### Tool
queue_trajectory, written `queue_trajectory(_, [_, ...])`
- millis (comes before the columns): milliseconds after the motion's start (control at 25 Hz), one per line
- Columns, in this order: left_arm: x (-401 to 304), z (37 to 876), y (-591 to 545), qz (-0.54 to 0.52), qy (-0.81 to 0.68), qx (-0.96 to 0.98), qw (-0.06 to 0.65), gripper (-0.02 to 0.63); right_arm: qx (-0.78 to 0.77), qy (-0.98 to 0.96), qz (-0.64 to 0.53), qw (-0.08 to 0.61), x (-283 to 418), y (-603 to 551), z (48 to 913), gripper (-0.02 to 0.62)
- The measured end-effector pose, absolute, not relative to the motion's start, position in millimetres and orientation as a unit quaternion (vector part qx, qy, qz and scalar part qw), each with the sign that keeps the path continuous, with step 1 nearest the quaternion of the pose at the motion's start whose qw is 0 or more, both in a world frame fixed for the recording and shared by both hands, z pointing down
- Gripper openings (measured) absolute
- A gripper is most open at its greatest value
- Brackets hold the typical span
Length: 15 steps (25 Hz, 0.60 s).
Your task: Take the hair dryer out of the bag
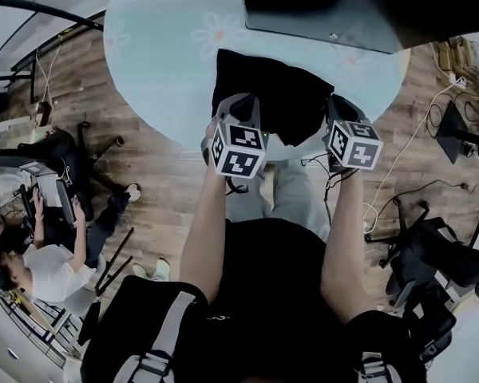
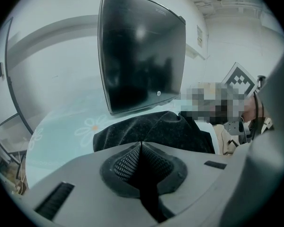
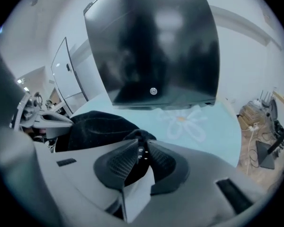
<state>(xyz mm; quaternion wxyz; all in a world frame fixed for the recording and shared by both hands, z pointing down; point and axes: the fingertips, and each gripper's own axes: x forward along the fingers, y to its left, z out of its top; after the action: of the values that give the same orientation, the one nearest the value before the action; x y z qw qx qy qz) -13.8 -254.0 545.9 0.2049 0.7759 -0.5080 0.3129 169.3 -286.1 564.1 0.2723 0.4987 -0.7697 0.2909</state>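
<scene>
Head view puts the black bag (image 1: 283, 94) at the near edge of the round flowered bench (image 1: 156, 70), in the upper middle of the frame, with a dark monitor (image 1: 343, 6) beyond it. No hair dryer shows in any view, so you should assume it is inside the bag.

Your left claw (image 2: 141, 144) is closed tight at the bag's lower left corner. Whether cloth is caught between its pads cannot be told. Your right claw (image 3: 141, 148) stands narrowly parted at the bag's lower right corner, with a dark fold of the bag at its tips that does not look squeezed.

Expect the bag to be soft and limp, sagging wherever you pull it. The hair dryer is probably rigid, smooth and fairly heavy. Hold the bag's mouth with one claw and take the hair dryer by its handle.
</scene>
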Motion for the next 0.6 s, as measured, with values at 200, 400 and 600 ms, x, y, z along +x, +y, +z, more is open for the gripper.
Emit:
queue_trajectory(200, [-14, 546, -257, 0.306, -0.513, 0.772, 0.216, 0.023, 0.441, -0.792, 0.31, 0.287, 155, -284, 566, 0.181])
queue_trajectory(400, [-15, 544, -256, 0.3, -0.511, 0.776, 0.215, 0.027, 0.422, -0.787, 0.343, 0.29, 151, -270, 579, 0.181])
queue_trajectory(600, [-25, 532, -248, 0.266, -0.508, 0.783, 0.239, 0.087, 0.422, -0.78, 0.369, 0.277, 152, -270, 585, 0.127])
